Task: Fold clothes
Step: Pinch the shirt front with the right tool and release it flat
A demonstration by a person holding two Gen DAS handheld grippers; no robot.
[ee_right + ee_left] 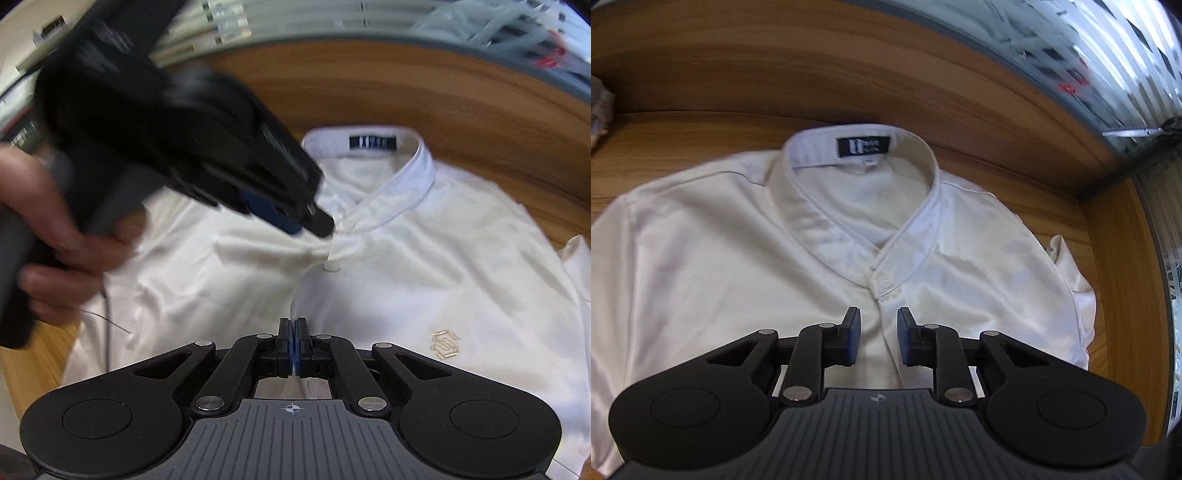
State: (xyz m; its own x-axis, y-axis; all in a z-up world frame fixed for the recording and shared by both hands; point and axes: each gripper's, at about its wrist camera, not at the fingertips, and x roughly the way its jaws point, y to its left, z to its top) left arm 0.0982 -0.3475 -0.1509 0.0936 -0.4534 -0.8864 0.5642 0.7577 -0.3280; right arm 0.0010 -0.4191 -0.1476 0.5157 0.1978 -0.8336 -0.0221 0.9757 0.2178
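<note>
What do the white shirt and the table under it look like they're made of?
The shirt looks like a smooth, slightly glossy woven cloth, perhaps satin or a polyester blend: it shows soft sheen and shallow creases, with stitched collar edges. The exact fibre cannot be told. The table looks like wood or wood-look laminate with a semi-matt finish: brown streaked grain runs along it, and a seam crosses it.

I see a wooden table (849, 74) with brown grain running across it; its far edge meets a grey frame below glass. A white shirt (701, 277) lies flat on the table, front up, collar (820, 206) toward the far edge, placket buttoned. One sleeve (1067, 266) rests on the wood at the shirt's side. A pale crumpled item (598, 110) lies on the table at the left margin; I cannot identify it.
</note>
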